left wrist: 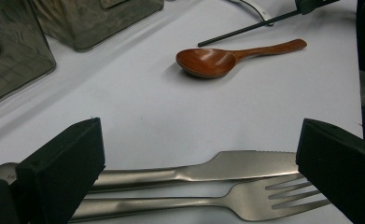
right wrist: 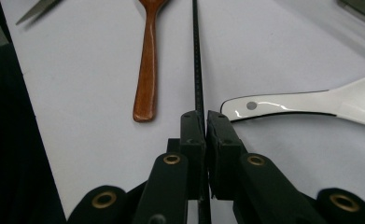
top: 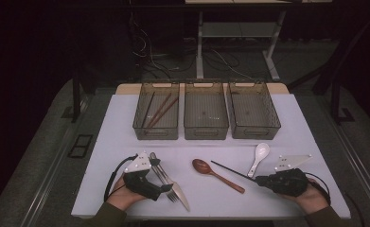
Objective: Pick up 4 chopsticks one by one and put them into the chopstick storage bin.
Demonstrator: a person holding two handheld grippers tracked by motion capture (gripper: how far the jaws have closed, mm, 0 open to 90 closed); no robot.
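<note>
The high view looks forward and down from above the person's side, taking in the whole white surface (top: 126,137), three bins along its far edge and dark floor beyond. The left gripper view sits low and close over the surface, looking between its own jaws across a knife (left wrist: 227,163) and fork (left wrist: 245,200) at the bottom of the frame toward the wooden spoon (left wrist: 217,59) at upper centre. The right gripper view, equally low and near, looks along a black chopstick (right wrist: 197,70) running up the frame's middle. Both gripper views share the wooden spoon and chopstick, which the high view shows at centre.
</note>
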